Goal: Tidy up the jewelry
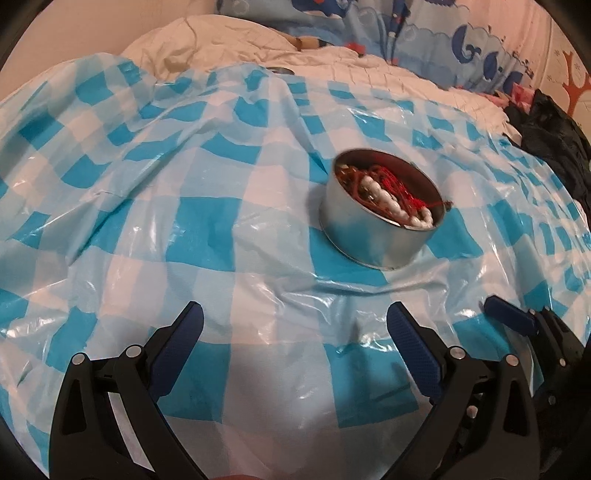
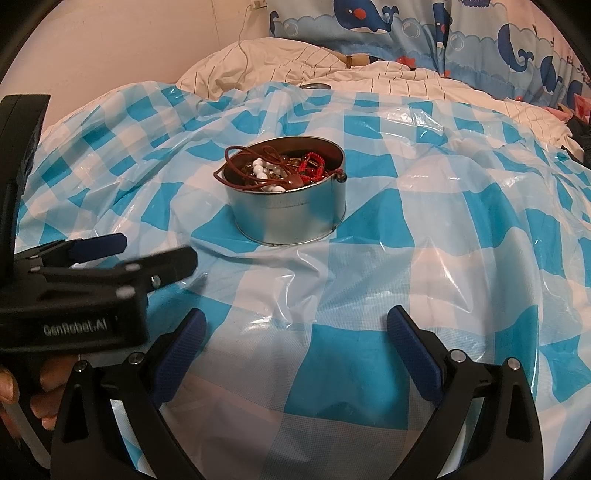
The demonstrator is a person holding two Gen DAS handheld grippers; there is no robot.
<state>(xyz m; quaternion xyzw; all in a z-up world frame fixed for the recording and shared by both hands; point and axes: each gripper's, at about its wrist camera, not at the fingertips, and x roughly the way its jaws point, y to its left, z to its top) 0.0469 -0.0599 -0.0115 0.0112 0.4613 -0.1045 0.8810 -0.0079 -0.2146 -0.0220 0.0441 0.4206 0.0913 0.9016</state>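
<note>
1. We see a round metal tin [image 2: 290, 206] standing upright on a blue-and-white checked plastic sheet [image 2: 406, 258] spread over a bed.
2. The tin is open and filled with jewelry: a string of white beads [image 2: 264, 173], red beaded pieces [image 2: 314, 166] and a brown cord [image 2: 236, 162] that loops over the rim on the side nearer the wall.
3. A small dark bead [image 2: 341, 178] hangs just outside the rim on the opposite side.
4. In the left wrist view the tin [image 1: 380, 218] sits ahead of us and right of centre, with the white beads [image 1: 384, 201] and red thread [image 1: 399, 177] showing inside.
5. Our left gripper [image 1: 295, 321] has its 2 blue-padded fingers spread wide with only the sheet between them; it holds nothing and is well short of the tin.
6. Our right gripper [image 2: 295, 325] also has its 2 fingers spread wide and empty, near the sheet, with the tin ahead and slightly left of centre.
7. In the right wrist view the left gripper [image 2: 147, 254] appears at the left edge, blurred, with a hand [image 2: 22, 395] around its handle.
8. Beyond the sheet we note a white striped quilt [image 2: 369, 81] and blue bedding printed with whales [image 2: 369, 22].
9. A small round metal object [image 2: 314, 86] lies at the far edge of the sheet; we cannot tell what it is.
10. Dark clothing [image 1: 554, 136] lies at the right edge of the bed.
</note>
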